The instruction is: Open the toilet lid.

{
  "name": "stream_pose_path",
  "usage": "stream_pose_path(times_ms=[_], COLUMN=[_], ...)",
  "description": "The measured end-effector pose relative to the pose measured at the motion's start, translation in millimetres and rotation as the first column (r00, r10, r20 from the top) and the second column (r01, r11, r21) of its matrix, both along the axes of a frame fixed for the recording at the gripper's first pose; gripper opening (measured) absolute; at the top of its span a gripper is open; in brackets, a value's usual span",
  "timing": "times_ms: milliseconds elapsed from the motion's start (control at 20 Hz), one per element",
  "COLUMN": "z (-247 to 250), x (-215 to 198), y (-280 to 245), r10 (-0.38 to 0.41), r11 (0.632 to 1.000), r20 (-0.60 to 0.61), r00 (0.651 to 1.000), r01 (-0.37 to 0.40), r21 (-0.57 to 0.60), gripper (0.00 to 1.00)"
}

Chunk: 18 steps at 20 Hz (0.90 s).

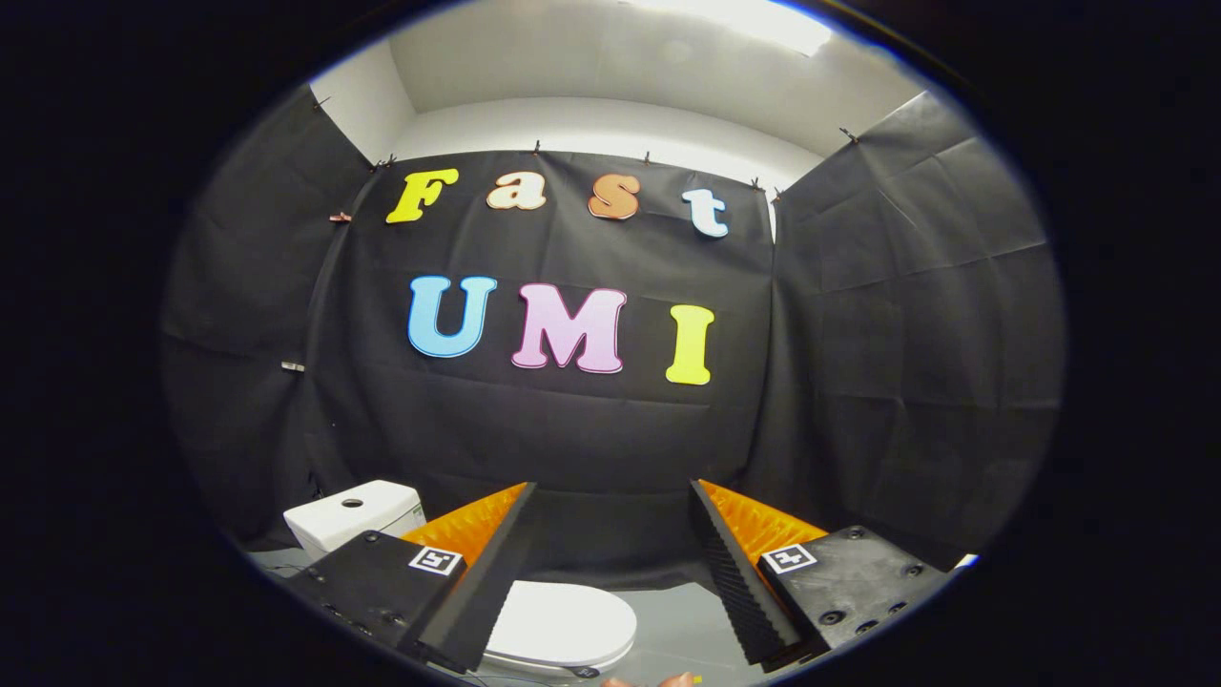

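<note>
A small white toilet sits low ahead on a grey floor. Its lid (563, 622) lies flat and closed, partly behind my left finger and reaching into the gap between the fingers. The white cistern (353, 515) with a round button on top stands beyond the left finger, against the black cloth wall. My gripper (612, 491) is open, fingers spread wide with nothing between them, held above and short of the toilet. The lid's near edge is cut off from sight below.
Black cloth walls close the booth behind and on both sides. The grey floor (682, 625) runs to the right of the toilet. A person's fingertips (649, 681) show just below the toilet's front.
</note>
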<state>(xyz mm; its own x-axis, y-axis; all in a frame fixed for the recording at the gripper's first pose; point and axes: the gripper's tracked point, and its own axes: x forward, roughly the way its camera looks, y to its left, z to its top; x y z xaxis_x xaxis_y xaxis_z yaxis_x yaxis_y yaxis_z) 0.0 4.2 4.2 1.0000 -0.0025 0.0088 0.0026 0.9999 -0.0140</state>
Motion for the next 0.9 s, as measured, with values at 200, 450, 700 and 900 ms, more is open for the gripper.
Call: stream_pose_path(times_ms=[200, 450, 700, 900], z=[0.4, -0.8, -5.2, -27.4], x=[-0.5, 0.5, 4.9, 17.0], y=[-0.2, -1.1, -3.1, -11.0], r10=[0.0, -0.001, 0.014, 0.027], r11=[1.0, 1.0, 1.0, 1.0], r20=[-0.004, -0.003, 0.019, 0.037], r00=[1.0, 1.0, 1.0, 0.999], r01=[0.0, 0.001, -0.014, -0.027], r21=[0.008, 0.001, 0.012, 0.001], gripper=[0.98, 0.98, 0.98, 0.98])
